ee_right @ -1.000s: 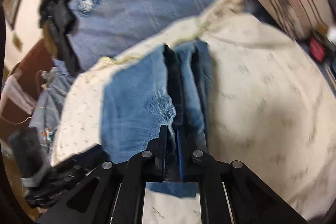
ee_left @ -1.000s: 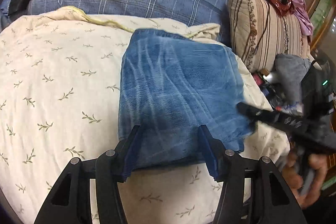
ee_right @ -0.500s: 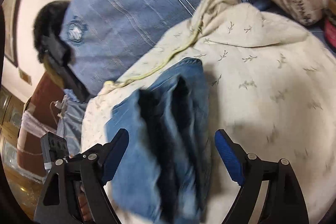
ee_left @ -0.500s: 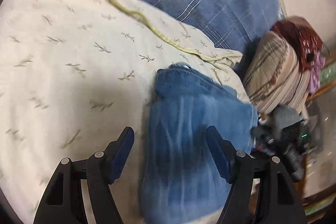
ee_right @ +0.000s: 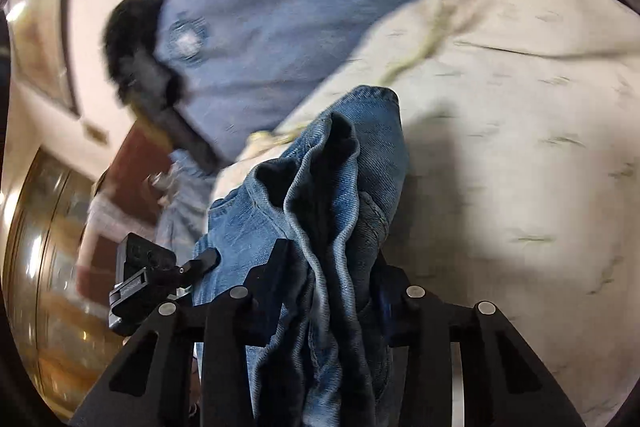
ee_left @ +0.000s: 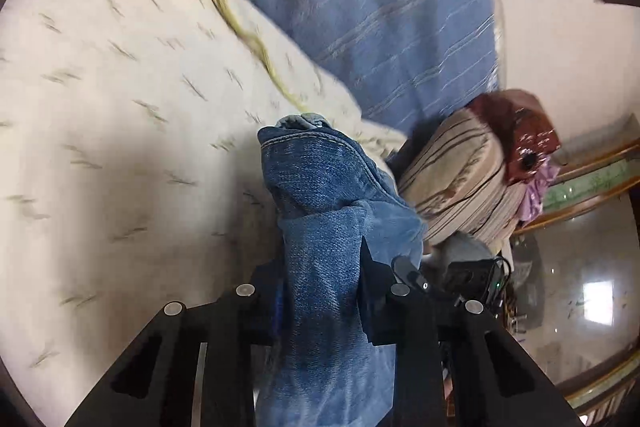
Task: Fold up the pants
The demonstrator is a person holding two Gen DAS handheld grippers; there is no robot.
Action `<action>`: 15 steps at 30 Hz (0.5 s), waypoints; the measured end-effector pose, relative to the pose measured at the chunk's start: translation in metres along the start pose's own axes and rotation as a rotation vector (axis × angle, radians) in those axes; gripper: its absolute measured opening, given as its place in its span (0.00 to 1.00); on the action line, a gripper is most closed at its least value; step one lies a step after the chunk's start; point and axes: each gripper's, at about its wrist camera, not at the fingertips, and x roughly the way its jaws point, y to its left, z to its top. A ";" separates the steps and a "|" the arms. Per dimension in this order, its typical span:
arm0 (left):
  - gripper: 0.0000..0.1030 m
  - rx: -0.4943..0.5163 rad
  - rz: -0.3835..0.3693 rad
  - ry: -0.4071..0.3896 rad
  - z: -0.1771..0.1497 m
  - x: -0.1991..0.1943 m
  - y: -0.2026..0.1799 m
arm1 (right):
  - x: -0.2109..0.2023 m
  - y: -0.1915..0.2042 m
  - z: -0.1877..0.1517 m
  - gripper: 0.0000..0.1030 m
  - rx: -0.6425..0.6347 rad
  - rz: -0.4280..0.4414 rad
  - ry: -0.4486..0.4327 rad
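Left claw (ee_left: 320, 291): clamped on the jeans (ee_left: 324, 211), folded bundle bunched between its fingers, lifted off the bedspread (ee_left: 100, 107) ahead.
Right claw (ee_right: 332, 291): clamped on the same jeans, layers hanging ahead.
Handling: likely heavy, soft, floppy; grip thick folded edges.
Look: faded blue denim, stitched seams.

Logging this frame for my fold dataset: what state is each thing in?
jeans: folded into a bundle, lifted at the near end, gripped from both sides.
left gripper: jaws shut on the jeans.
right gripper: jaws shut on the jeans.
leaf-print sheet: spread over the bed, rumpled at its far edge.
striped pillow: lying beside the bed.
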 end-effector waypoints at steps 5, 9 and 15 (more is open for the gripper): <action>0.27 -0.003 0.017 -0.094 0.021 -0.054 0.013 | 0.033 0.053 0.016 0.36 -0.117 0.007 0.046; 0.45 0.019 0.201 -0.125 0.038 -0.049 0.040 | 0.094 0.035 0.023 0.47 -0.072 -0.023 0.138; 0.50 -0.050 0.205 -0.090 0.023 -0.060 0.071 | 0.078 -0.004 -0.005 0.64 0.107 0.031 0.101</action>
